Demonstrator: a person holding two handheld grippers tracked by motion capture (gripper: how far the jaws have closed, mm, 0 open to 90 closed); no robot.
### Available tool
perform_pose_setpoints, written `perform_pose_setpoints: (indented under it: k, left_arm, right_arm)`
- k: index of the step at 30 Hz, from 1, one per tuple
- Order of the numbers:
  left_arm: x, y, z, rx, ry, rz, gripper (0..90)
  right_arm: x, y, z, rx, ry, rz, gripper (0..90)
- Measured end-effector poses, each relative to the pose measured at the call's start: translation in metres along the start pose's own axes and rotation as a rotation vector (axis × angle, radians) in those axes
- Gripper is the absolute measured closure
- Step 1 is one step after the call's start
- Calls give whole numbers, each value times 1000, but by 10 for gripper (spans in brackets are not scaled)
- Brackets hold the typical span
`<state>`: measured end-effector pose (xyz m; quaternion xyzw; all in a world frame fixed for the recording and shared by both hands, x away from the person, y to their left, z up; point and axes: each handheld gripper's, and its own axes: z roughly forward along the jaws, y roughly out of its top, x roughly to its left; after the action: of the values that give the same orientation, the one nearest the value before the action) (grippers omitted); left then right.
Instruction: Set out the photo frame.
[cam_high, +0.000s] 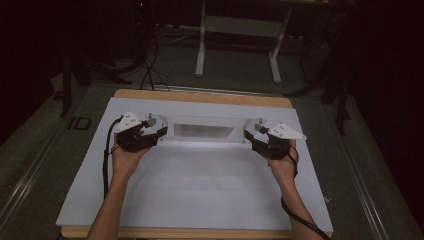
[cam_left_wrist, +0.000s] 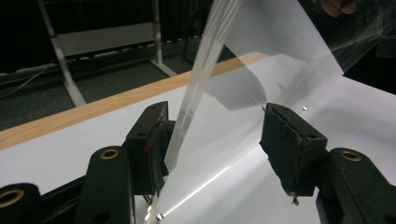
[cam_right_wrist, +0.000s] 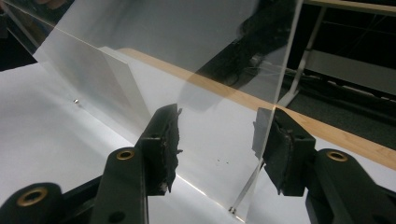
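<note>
A clear plastic box-like piece (cam_high: 205, 131) made of thin see-through panels stands on a white sheet (cam_high: 200, 190) towards the far side of the table. My left gripper (cam_high: 157, 129) is at its left end and my right gripper (cam_high: 251, 134) at its right end, each in a hand. In the left gripper view the jaws of that gripper (cam_left_wrist: 215, 135) stand wide apart, and a panel's edge (cam_left_wrist: 196, 93) rises between them close to the left pad. In the right gripper view the gripper (cam_right_wrist: 219, 135) is also open, with a clear panel (cam_right_wrist: 196, 46) between the jaws and its edge by the right pad.
The white sheet covers most of a wooden tabletop (cam_high: 200, 96). Beyond the table stands a white metal desk frame (cam_high: 237, 30), and dark cables (cam_high: 150, 65) lie on the grey floor. The room around is dark.
</note>
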<state>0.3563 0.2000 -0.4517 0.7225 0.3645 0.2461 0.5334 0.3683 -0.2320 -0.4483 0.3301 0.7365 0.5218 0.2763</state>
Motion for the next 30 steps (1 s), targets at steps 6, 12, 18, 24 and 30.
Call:
perform_pose_setpoints:
  k: [6,12,18,24,30]
  left_arm:
    - [0,1,3,-8,25,7,423]
    - [0,4,8,-13,50,7,417]
    - [0,5,12,-24,77,18,413]
    - [0,6,17,-29,106,23,403]
    - [1,11,20,-9,120,16,399]
  right_arm:
    - [-1,2,3,0,-10,7,493]
    - [-3,6,7,5,-24,14,495]
    - [-4,9,11,10,-35,20,496]
    - [-6,13,14,21,-48,22,499]
    - [-7,15,18,23,-60,29,499]
